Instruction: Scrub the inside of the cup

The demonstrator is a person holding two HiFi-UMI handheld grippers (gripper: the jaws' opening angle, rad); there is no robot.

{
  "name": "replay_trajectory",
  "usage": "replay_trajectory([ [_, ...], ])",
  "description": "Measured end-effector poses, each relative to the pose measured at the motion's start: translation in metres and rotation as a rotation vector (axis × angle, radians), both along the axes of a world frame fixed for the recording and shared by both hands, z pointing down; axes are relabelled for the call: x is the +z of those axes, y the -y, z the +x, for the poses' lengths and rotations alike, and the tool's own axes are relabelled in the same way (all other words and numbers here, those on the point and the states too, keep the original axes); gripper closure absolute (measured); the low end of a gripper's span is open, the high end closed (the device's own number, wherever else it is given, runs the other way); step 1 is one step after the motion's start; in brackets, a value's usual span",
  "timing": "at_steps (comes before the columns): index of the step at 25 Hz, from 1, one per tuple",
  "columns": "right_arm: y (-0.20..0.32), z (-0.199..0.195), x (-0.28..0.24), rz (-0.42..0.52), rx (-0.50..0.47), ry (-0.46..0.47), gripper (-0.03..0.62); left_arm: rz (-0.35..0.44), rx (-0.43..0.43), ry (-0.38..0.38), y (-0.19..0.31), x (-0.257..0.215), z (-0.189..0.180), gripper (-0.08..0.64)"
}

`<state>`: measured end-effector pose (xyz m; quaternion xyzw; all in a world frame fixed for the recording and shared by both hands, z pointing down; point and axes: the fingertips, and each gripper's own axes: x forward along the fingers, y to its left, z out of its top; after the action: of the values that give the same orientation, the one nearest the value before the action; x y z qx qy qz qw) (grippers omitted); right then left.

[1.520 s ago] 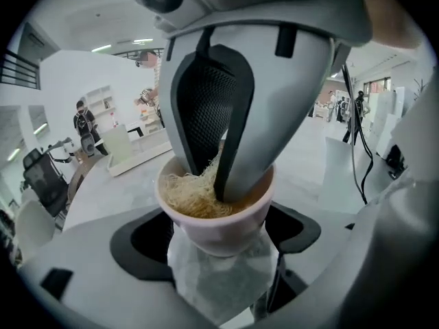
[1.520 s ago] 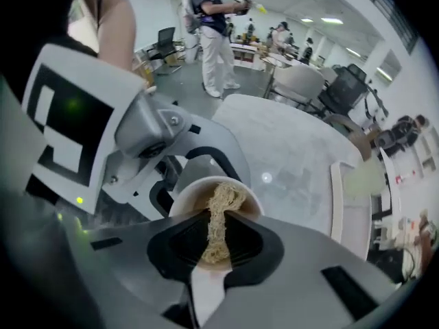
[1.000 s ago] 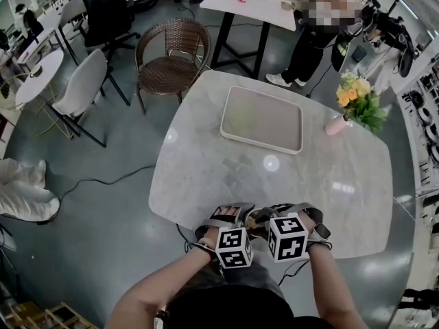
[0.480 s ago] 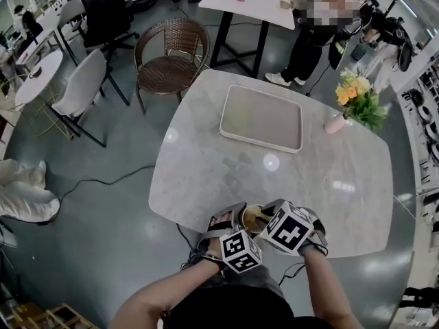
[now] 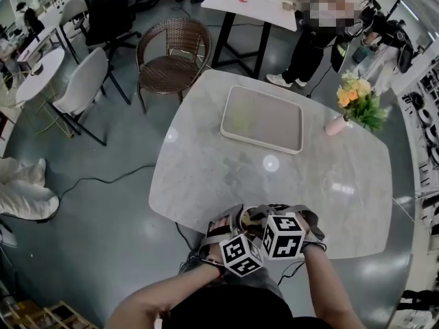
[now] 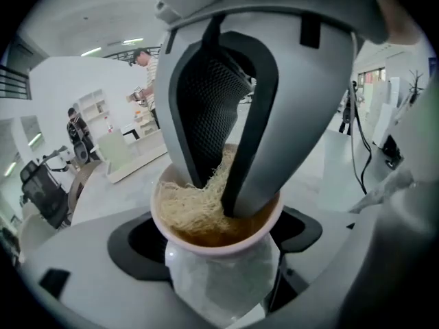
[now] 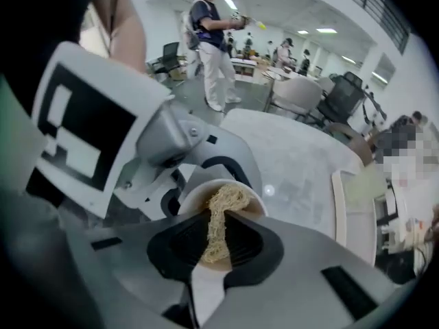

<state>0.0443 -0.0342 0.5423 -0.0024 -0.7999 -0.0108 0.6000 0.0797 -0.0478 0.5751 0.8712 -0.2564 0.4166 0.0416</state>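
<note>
Over the near edge of the marble surface (image 5: 274,177), the left gripper (image 6: 219,245) has its fingers clamped round the pale cup (image 6: 221,286). The right gripper (image 7: 216,242) pinches a straw-coloured fibrous scrubber (image 6: 184,204), pushed down inside the cup. Scrubbing seems mid-way; the inner wall's cleanliness is hidden, so probably more rubbing remains

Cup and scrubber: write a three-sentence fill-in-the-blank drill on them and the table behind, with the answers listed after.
1. The left gripper is shut on the ____.
2. The right gripper is shut on a fibrous scrubber, whose end sits ____ the cup.
3. In the head view, the flower vase stands to the ____ of the tray.

Missing words: cup; inside; right.
</note>
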Motion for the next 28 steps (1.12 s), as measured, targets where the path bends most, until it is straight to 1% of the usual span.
replay_trajectory([
  [3, -0.006, -0.004, -0.006, 0.001, -0.104, 0.072, 0.532, 0.020, 0.138, -0.007, -0.005, 0.001, -0.004, 0.127],
  [5, -0.008, -0.002, -0.007, 0.024, -0.168, 0.064, 0.532, 0.045, 0.261, -0.016, -0.007, 0.001, -0.003, 0.127],
  [7, -0.010, 0.001, -0.006, 0.044, -0.234, 0.035, 0.532, 0.067, 0.382, -0.014, -0.010, 0.000, 0.001, 0.127],
  [8, -0.011, 0.003, -0.006, 0.050, -0.263, 0.022, 0.532, 0.069, 0.430, -0.012, -0.010, 0.000, 0.002, 0.127],
  [10, -0.009, 0.005, -0.006, 0.061, -0.287, 0.004, 0.532, 0.059, 0.485, -0.016, -0.010, 0.000, 0.004, 0.127],
  [11, -0.006, 0.005, -0.006, 0.071, -0.273, -0.001, 0.532, 0.048, 0.486, -0.024, -0.009, 0.001, 0.005, 0.127],
  [12, -0.002, 0.005, -0.008, 0.085, -0.238, -0.003, 0.532, 0.035, 0.465, -0.037, -0.007, 0.001, 0.004, 0.127],
  [14, 0.010, 0.004, -0.013, 0.116, -0.114, -0.001, 0.532, 0.011, 0.371, -0.064, -0.002, 0.001, 0.002, 0.127],
  [15, 0.017, 0.004, -0.017, 0.126, -0.028, 0.002, 0.532, 0.007, 0.315, -0.070, 0.001, 0.001, 0.001, 0.127],
  [17, 0.028, 0.005, -0.023, 0.118, 0.180, 0.012, 0.532, 0.016, 0.202, -0.062, 0.005, 0.000, -0.001, 0.127],
  [18, 0.030, 0.006, -0.024, 0.091, 0.292, 0.023, 0.532, 0.026, 0.149, -0.052, 0.007, 0.001, -0.002, 0.127],
  [20, 0.030, 0.008, -0.023, -0.011, 0.501, 0.063, 0.532, 0.052, 0.056, -0.033, 0.010, 0.001, -0.004, 0.127],
  [21, 0.028, 0.008, -0.020, -0.068, 0.585, 0.087, 0.532, 0.064, 0.019, -0.024, 0.011, 0.000, -0.005, 0.127],
  [22, 0.028, 0.009, -0.017, -0.112, 0.647, 0.101, 0.532, 0.077, -0.011, -0.016, 0.012, -0.001, -0.005, 0.127],
  [23, 0.027, 0.011, -0.014, -0.141, 0.686, 0.097, 0.532, 0.090, -0.034, -0.012, 0.012, -0.003, -0.005, 0.127],
  [24, 0.027, 0.013, -0.010, -0.154, 0.704, 0.075, 0.532, 0.102, -0.052, -0.013, 0.012, -0.005, -0.003, 0.129],
  [26, 0.028, 0.017, -0.002, -0.134, 0.680, 0.003, 0.532, 0.118, -0.087, -0.023, 0.011, -0.008, 0.002, 0.129],
  [28, 0.028, 0.016, 0.003, -0.119, 0.635, -0.029, 0.532, 0.111, -0.120, -0.037, 0.011, -0.009, 0.004, 0.129],
])
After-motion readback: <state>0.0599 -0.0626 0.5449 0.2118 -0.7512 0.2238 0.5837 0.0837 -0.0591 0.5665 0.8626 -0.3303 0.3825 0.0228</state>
